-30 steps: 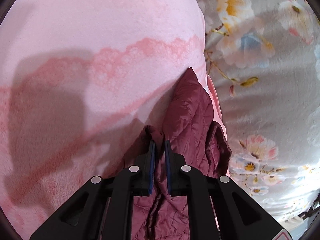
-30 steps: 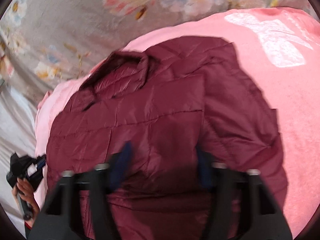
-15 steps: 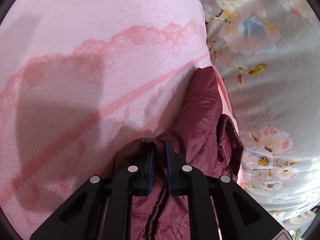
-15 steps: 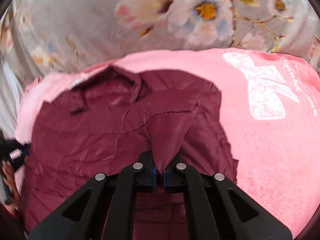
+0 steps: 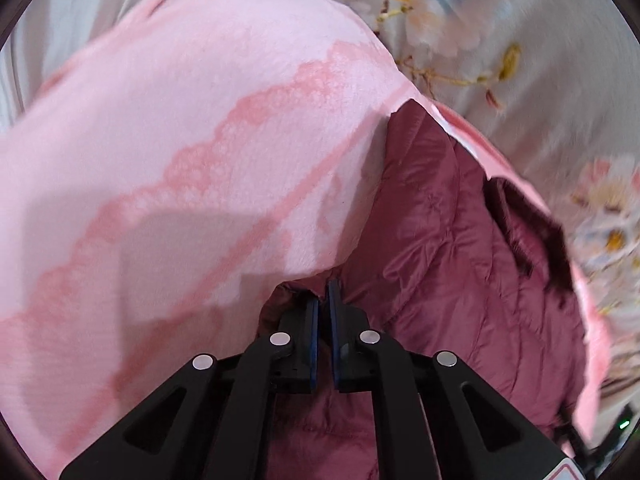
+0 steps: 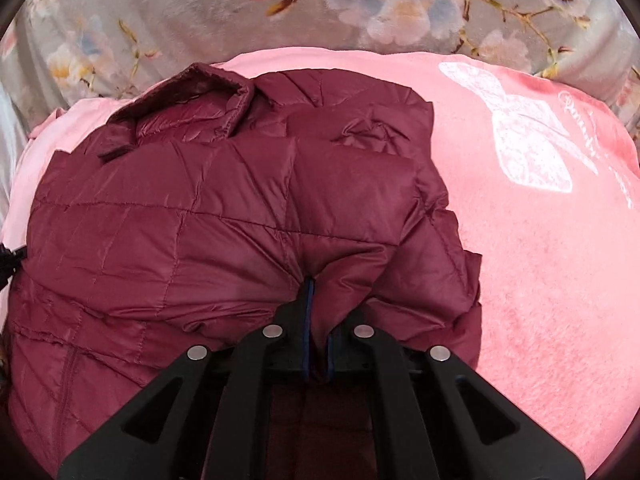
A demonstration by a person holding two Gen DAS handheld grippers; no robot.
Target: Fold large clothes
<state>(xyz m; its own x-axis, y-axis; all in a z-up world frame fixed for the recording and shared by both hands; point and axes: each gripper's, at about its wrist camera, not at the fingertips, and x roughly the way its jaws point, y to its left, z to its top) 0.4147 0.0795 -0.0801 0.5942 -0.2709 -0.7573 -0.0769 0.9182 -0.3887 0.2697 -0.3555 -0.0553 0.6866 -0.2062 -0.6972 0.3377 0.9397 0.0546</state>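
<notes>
Maroon quilted jacket point(image 6: 248, 216) lies spread on a pink blanket point(image 6: 560, 280); under both, a bed cover with a grey floral print point(image 6: 200, 12).

Right wrist view: right gripper point(image 6: 317, 312) has its fingers point(image 6: 306, 300) clamped on a pinched ridge of jacket fabric, which bunches up and fans out from the tips. Jacket collar point(image 6: 192, 92) sits at 11 o'clock, folded over. A pale butterfly print point(image 6: 516, 136) on the blanket at 2 o'clock, well apart from the jacket.

Left wrist view (blurred toward the right edge): left gripper point(image 5: 323, 300) has its fingers point(image 5: 313, 320) drawn together on the jacket's edge point(image 5: 460, 264); a fold of maroon fabric shows between and below them. Jacket runs from the fingertips toward 1 and 3 o'clock. Pink blanket with a darker lace-pattern band point(image 5: 240, 120) fills the view from 9 to 12 o'clock.
</notes>
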